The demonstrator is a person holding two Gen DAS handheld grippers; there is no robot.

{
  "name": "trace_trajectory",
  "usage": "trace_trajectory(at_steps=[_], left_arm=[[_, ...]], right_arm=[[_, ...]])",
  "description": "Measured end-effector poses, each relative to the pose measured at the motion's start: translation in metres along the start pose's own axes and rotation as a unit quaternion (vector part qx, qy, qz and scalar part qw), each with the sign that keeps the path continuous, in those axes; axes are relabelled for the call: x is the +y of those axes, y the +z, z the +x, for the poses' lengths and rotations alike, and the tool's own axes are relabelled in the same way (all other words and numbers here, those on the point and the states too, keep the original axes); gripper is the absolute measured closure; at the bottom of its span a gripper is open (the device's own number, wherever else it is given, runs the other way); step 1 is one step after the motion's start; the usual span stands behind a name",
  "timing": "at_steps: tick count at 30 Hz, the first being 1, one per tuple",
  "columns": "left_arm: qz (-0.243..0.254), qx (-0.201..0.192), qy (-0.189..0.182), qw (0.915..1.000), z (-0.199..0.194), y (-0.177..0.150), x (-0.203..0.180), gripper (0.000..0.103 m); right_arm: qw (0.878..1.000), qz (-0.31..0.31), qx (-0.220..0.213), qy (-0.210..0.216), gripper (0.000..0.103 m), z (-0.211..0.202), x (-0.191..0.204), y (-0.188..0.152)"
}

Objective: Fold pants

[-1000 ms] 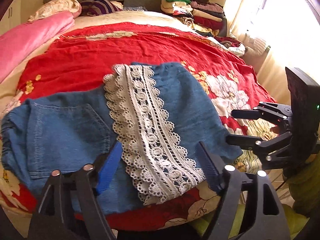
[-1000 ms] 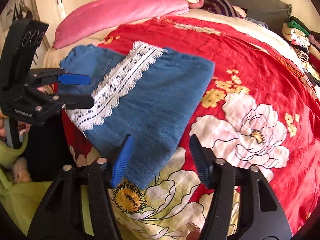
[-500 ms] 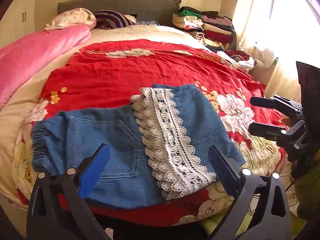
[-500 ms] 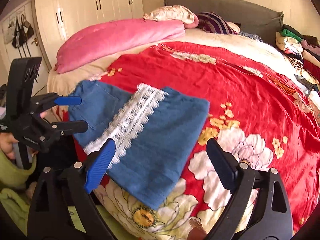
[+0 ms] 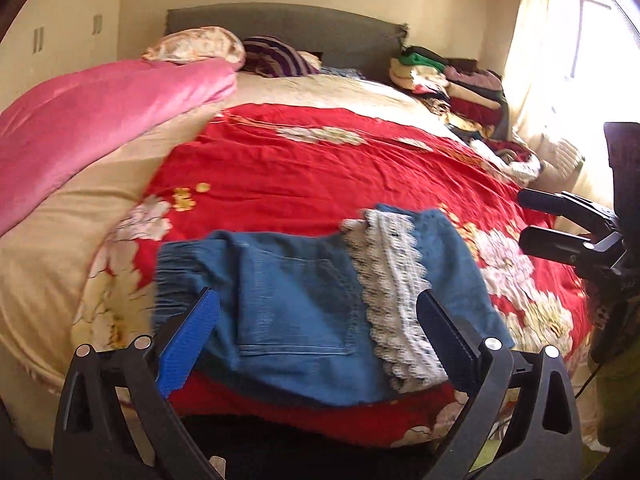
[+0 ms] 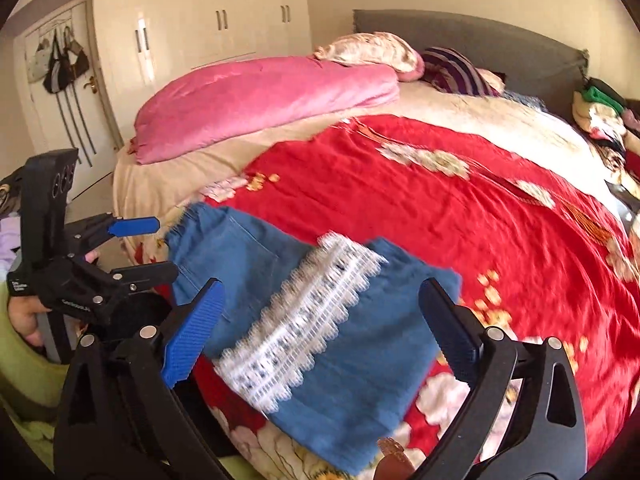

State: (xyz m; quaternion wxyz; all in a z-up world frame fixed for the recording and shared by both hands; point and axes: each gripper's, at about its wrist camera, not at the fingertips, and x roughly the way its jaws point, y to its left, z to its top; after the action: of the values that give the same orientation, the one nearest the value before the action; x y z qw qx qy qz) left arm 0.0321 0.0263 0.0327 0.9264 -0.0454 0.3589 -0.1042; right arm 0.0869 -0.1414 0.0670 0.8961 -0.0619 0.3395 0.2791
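Blue denim pants [image 5: 288, 280] lie folded near the front edge of the bed, with a white lace band [image 5: 392, 280] across them. In the right wrist view the pants [image 6: 360, 340] and the lace band [image 6: 308, 316] show the same fold. My left gripper [image 5: 316, 300] hovers above and in front of the pants, open and empty. My right gripper [image 6: 320, 286] is also held off the cloth; its jaws are opening with nothing pressed between them. Each gripper shows in the other's view: right gripper [image 5: 524, 218], left gripper [image 6: 164, 246].
A red flowered cover [image 5: 320, 168] spreads over the bed. A pink quilt [image 5: 88, 120] lies along the left side, pillows [image 5: 200, 46] by the grey headboard. Stacked folded clothes [image 5: 452, 84] sit at the far right. A wardrobe [image 6: 200, 20] and a door [image 6: 64, 64] stand to the left.
Both grippers have drawn back and up from the pants, and their jaws have widened. The pants lie folded in the same spot on the bed.
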Motion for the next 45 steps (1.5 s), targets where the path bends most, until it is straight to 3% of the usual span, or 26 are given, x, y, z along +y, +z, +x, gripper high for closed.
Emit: trace_trajectory(at_steps=[12,19,27,29,30,31,33,45], left_arm=[[-0.106,-0.008,0.047,0.9932,-0.022,-0.015,0.095,0.005],[-0.171,0.018,0.015,0.9851,-0.010,-0.038,0.130,0.005],[-0.184,0.033,-0.039,0.9815,0.017,-0.047,0.114,0.006],[-0.181,0.036,-0.046,0.9818,0.023,-0.048,0.108,0.009],[-0.181,0.038,-0.050,0.9815,0.027,-0.048,0.106,0.029],[-0.184,0.042,-0.054,0.9805,0.031,-0.049,0.105,0.042],[-0.188,0.057,-0.062,0.9786,0.043,-0.053,0.103,0.050],[-0.190,0.072,-0.066,0.9770,0.061,-0.062,0.104,0.052]], right_arm=[[0.996,-0.047,0.026,0.064,0.011,0.062,0.052,0.047],[0.991,-0.071,0.052,0.098,0.011,0.106,0.080,0.068],[0.981,-0.095,0.109,0.130,0.011,0.165,0.104,0.086],[0.978,-0.100,0.124,0.138,0.011,0.179,0.109,0.088],[0.975,-0.102,0.131,0.145,0.011,0.184,0.111,0.088],[0.974,-0.105,0.137,0.150,0.011,0.190,0.113,0.088],[0.970,-0.113,0.149,0.156,0.011,0.200,0.118,0.088],[0.947,-0.139,0.214,0.195,0.012,0.250,0.147,0.068]])
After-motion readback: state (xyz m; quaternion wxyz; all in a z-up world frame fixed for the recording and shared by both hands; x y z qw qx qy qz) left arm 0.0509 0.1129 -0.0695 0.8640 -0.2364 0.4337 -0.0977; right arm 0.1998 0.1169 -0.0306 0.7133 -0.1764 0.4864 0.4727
